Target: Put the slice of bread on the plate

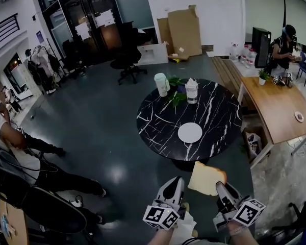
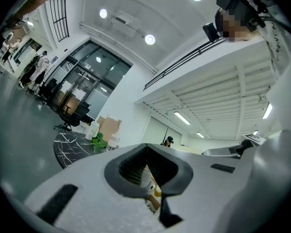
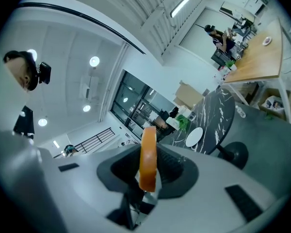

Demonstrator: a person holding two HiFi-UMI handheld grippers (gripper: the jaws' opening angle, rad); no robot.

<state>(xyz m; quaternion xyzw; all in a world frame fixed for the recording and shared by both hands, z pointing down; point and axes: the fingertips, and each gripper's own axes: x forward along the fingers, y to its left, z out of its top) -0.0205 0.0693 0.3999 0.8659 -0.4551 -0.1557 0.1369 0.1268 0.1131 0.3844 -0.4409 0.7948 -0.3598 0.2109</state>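
My right gripper (image 1: 220, 189) is partly closed on the bread (image 1: 206, 178), pinching 1 edge so the slice sticks out past my fingertips. My left gripper (image 1: 174, 187) sits just beside it, jaws slightly apart and holding nothing. The pickup looks done, while the carry and set-down are left. The plate (image 1: 189, 132) lies bare, well ahead of my fingertips, on a round black marble table (image 1: 153, 131). A plant (image 1: 176, 97) stands beyond the plate. The floor (image 1: 102, 126) is grey, and a wooden desk (image 1: 275, 111) stands off to the right.
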